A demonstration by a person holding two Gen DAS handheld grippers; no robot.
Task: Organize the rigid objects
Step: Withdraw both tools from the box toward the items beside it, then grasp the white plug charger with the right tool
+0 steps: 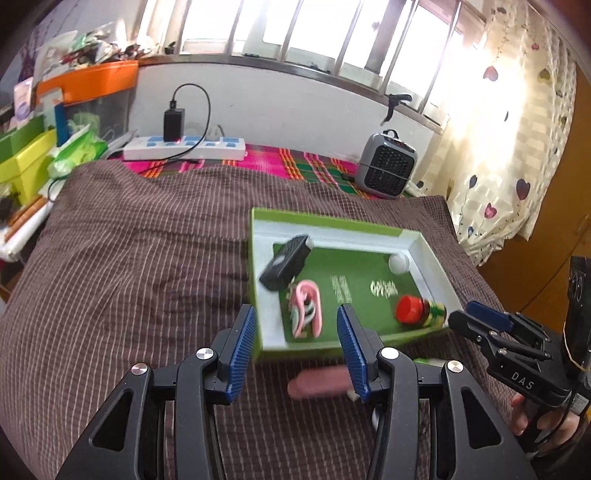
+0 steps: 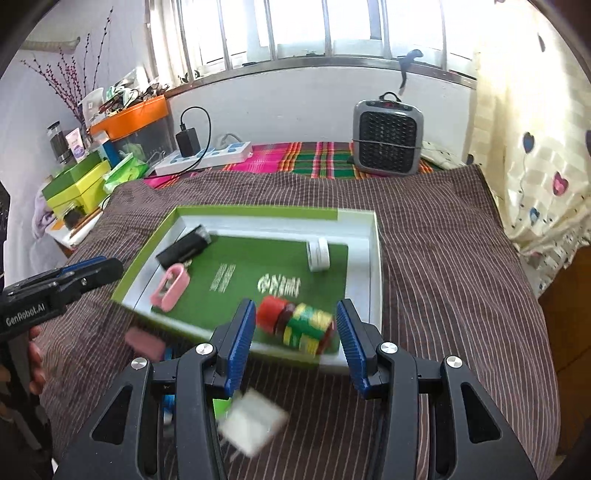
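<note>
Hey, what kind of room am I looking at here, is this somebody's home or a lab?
Most likely a lived-in home, probably a bedroom: the green box sits on a brown quilted cover like a bed's, with a heart-print curtain at the barred window and a small space heater near the wall.

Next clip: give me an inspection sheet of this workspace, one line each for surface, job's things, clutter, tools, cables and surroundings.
Surface: brown striped blanket over a bright plaid cloth.
Job's things: green box lid holding a black case, pink clip, white tape roll and red-capped bottle; pink eraser and white block lie on the blanket outside it.
Clutter: green boxes and orange bin at the left.
Tools: left tool and right tool both open, nothing between the pads.
Cables: power strip with black charger plugged in.
Surroundings: barred window, small heater, heart-print curtain.
</note>
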